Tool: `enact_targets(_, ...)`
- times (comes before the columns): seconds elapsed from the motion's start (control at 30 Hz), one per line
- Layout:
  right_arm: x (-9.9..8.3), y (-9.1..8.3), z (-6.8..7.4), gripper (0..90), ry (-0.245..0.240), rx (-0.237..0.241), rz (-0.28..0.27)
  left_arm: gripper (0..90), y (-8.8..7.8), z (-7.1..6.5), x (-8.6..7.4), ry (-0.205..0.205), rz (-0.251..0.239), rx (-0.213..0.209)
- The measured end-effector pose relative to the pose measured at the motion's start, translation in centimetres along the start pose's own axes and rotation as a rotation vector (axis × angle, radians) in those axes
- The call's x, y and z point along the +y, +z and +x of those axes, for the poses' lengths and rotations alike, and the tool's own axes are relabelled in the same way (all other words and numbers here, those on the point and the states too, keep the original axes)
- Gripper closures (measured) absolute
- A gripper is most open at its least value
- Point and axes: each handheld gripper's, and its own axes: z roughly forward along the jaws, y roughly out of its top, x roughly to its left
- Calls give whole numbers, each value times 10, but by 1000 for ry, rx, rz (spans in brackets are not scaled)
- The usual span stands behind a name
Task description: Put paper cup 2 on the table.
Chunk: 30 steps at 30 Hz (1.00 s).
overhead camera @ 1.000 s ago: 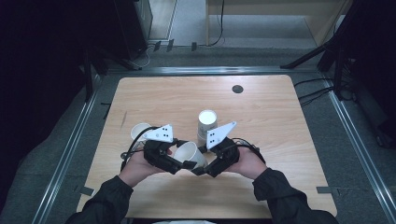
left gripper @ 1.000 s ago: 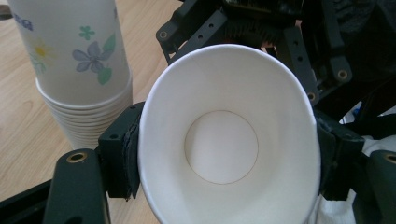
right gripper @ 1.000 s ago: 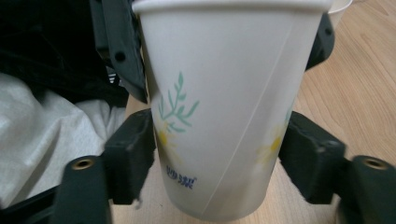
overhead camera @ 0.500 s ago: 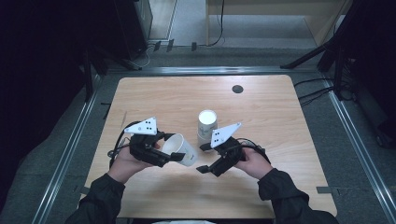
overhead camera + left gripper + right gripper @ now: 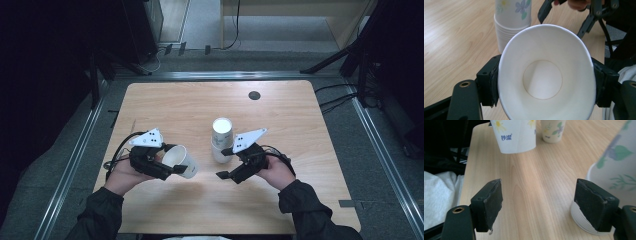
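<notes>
White paper cup (image 5: 546, 75) lies sideways, pinched in the left gripper (image 5: 167, 167) jaws just beside the stack of cups (image 5: 221, 140) on the wooden surface (image 5: 280, 110), apparently just separated, so the empty, open-jawed right gripper (image 5: 227, 162) likely takes another next.

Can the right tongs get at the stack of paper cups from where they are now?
Probably yes: the right tongs are open with nothing between them, and the stack of paper cups stands right beside them on the table, nothing between.
</notes>
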Motion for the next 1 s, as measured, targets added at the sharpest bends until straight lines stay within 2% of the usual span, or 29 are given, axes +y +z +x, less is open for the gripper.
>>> enact_targets(0.07,0,-2,-1,231,18,-15,-2,253,-2,2,-3,3,19,14)
enact_targets(0.13,0,-6,0,231,33,-22,-27,253,-3,5,-6,-4,31,17)
enact_targets(0.23,0,-9,0,230,34,-34,-43,253,-5,9,-10,-9,43,22)
enact_targets(0.5,-6,-20,-2,231,32,-75,-41,253,-10,13,-18,-4,79,40)
enact_targets(0.67,-8,-22,-4,231,41,-79,-31,253,-10,16,-24,7,110,57)
enact_targets(1.0,-8,-23,-10,231,46,-85,-26,252,-15,24,-38,2,171,102)
